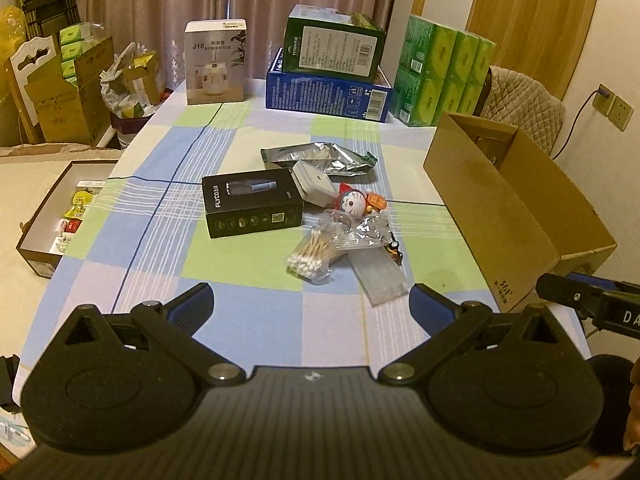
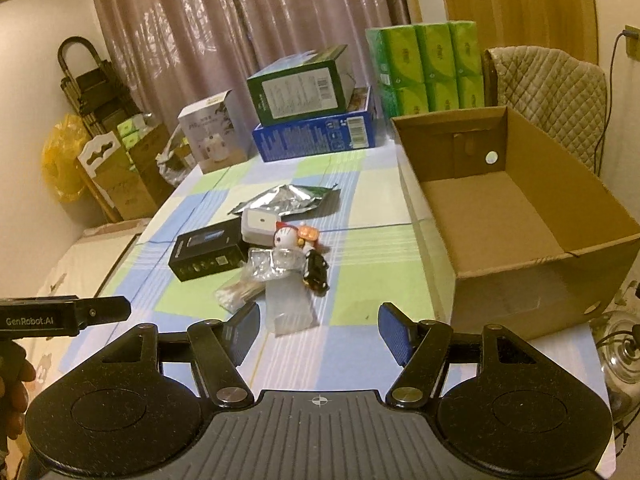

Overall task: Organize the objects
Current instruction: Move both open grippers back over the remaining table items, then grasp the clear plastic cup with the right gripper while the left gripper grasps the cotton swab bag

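I am hovering over the checked table (image 1: 248, 280), where the empty cardboard box (image 2: 516, 216) is standing at its right side, just beside the clutter: black carton (image 1: 252, 204), foil pouch (image 1: 320, 156), cotton swabs (image 1: 312, 254), doll (image 1: 354, 202). Left gripper (image 1: 311, 304) and right gripper (image 2: 318, 334) are both spread, holding nothing. I judge sorting is not yet begun; the next move calls for descending onto one item.

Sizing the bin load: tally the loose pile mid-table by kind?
Boxes: 2, black box, white box
Bags and pouches: 3, foil pouch, cotton swab bag, clear bag
Toys: 2, figurine, toy car
Clear case: 1
Total: 8
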Motion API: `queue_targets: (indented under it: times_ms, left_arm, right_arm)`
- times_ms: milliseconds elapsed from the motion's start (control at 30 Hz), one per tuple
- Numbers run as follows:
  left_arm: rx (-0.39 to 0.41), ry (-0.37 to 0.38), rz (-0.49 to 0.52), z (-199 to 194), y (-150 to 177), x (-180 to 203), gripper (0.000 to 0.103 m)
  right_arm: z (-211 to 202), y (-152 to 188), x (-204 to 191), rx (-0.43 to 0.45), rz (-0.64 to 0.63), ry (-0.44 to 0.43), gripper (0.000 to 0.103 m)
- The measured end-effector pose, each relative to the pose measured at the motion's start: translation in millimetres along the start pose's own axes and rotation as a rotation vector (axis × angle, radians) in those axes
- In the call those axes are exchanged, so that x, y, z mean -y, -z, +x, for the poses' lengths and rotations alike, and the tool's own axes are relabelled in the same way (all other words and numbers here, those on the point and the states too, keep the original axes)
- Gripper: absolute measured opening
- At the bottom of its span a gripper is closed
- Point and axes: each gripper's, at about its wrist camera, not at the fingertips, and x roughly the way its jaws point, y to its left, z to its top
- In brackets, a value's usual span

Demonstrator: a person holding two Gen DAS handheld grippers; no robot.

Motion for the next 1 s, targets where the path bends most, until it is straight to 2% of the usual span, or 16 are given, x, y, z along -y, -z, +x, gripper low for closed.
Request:
queue_targets:
  times_ms: [467,633,1000]
  left_arm:
    - [-0.039,0.019,0.021,35.1,-7.2,-16.5,0.102]
    - [-0.057,0.011,0.038,59.2,-12.2,-25.2,0.102]
    - [-0.115,0.045,0.097,129.5,-22.0,-39.2,0.102]
  right_arm:
    - [44.8,2.4,-12.8,-0.067,-0.067,-0.02,0.063]
    - [76.3,0.5,-17.6,-0.103,-0.098,-0.034,0.063]
    - [155.7,0.2,-13.0,-0.198,-0.138,-0.053,0.063]
